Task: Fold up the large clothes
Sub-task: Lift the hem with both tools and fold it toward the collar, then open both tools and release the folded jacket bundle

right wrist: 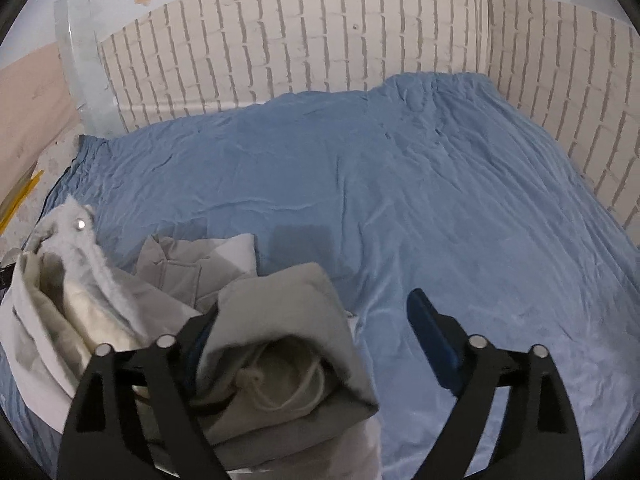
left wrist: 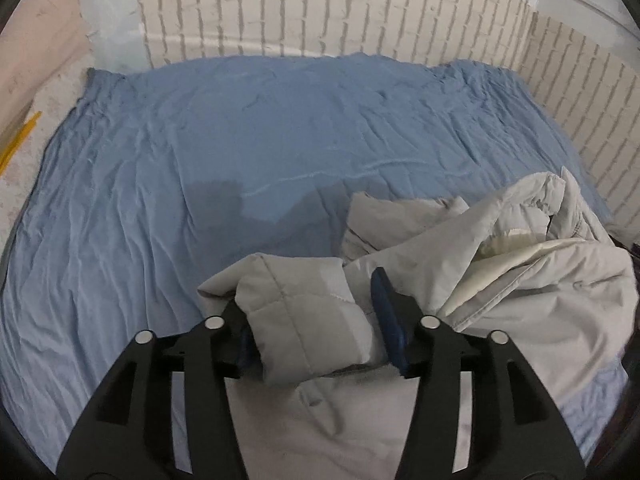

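Observation:
A light grey quilted jacket (left wrist: 520,272) lies bunched on the near part of a blue bed sheet (left wrist: 200,140). One sleeve end (left wrist: 304,332) sits between the jaws of my left gripper (left wrist: 308,300), which stands open; its right blue pad (left wrist: 386,312) is just clear of the cloth and its left pad is hidden behind the sleeve. In the right wrist view the jacket (right wrist: 80,312) is heaped at the lower left. A folded grey part with a white drawcord (right wrist: 288,360) rests against the left finger of my right gripper (right wrist: 314,304), whose jaws are wide open; the right pad (right wrist: 436,344) touches nothing.
The wrinkled sheet (right wrist: 440,180) covers the bed out to a white brick-pattern wall (right wrist: 320,40) at the back and right. On the left the bed ends at a pale floor with a yellow strip (left wrist: 16,140).

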Demonstrator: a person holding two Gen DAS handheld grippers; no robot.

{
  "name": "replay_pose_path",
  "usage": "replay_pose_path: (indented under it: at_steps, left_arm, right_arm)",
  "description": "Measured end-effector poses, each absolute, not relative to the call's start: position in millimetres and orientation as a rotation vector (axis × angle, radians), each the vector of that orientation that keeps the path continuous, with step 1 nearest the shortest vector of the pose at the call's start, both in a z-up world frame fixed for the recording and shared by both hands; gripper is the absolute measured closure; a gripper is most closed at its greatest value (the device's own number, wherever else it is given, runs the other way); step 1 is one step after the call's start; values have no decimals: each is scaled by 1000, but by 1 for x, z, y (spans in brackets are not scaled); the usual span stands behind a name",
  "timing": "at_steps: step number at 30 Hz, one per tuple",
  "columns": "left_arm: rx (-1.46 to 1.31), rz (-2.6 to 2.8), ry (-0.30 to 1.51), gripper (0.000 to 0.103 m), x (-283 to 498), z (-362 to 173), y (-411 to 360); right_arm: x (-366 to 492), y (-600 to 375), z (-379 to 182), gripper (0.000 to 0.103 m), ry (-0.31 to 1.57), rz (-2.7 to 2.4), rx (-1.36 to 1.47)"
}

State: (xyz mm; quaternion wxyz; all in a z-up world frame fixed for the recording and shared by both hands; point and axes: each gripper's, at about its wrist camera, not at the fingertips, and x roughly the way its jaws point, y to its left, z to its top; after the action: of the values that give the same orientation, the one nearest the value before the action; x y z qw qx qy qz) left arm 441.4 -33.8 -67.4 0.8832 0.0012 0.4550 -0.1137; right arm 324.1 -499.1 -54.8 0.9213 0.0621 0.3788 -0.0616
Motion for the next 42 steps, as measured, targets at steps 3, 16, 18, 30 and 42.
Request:
replay_pose_path:
  at_steps: [3,16,18,30,42]
  left_arm:
    - [-40,-283,970,47,434,-63,-21]
    - [-137,-245,1034,3,449,-40,1]
    - [-105,-212,974,3,442,-27,4]
    - [-88,-262,1068,3,390,-103,-40]
    - [48,-220,1055,49,409,-156,-101]
  right_arm:
    - [320,-500,-48,8,793,-137,106]
    - [329,-500,-2,2,823,-195,50]
    - [325,-505,2,2,814,-198,72]
    - [316,-493,-71,2,949,-126,274]
    - [351,-430,-127,33,965,-21,135]
